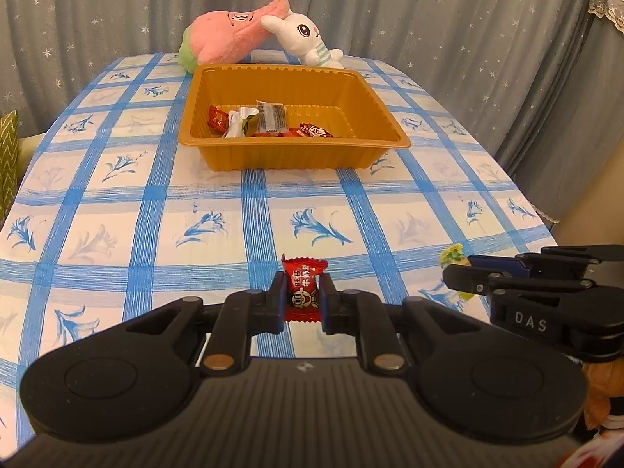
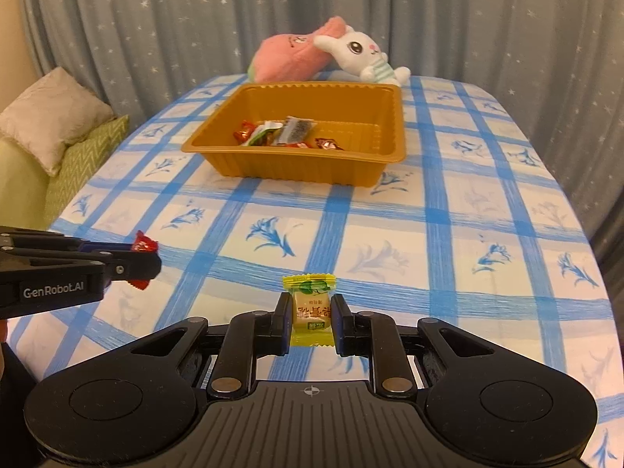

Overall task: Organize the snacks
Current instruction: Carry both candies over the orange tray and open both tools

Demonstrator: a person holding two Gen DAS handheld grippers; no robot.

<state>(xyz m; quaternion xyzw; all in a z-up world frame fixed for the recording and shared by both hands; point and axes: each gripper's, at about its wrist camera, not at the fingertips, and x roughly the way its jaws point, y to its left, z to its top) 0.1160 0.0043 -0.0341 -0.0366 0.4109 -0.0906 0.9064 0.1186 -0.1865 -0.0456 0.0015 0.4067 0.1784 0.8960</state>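
Observation:
My left gripper [image 1: 304,296] is shut on a red wrapped candy [image 1: 304,290], held above the near part of the table. In the right wrist view the same left gripper [image 2: 146,263] comes in from the left with the red candy [image 2: 143,242] showing at its tip. My right gripper [image 2: 312,314] is shut on a yellow-green wrapped candy [image 2: 311,306]. From the left wrist view the right gripper [image 1: 454,271] enters at the right with the yellow-green candy [image 1: 452,253] peeking out. An orange plastic tray [image 1: 296,156] [image 2: 300,167] farther back holds several wrapped snacks [image 1: 265,121] [image 2: 284,132].
A blue-checked floral tablecloth [image 1: 195,234] [image 2: 429,234] covers the table. A pink plush toy [image 1: 230,31] [image 2: 288,54] and a white rabbit plush [image 1: 304,39] [image 2: 362,54] lie behind the tray. Grey starred curtains hang behind. A sofa with a cushion [image 2: 50,117] stands left of the table.

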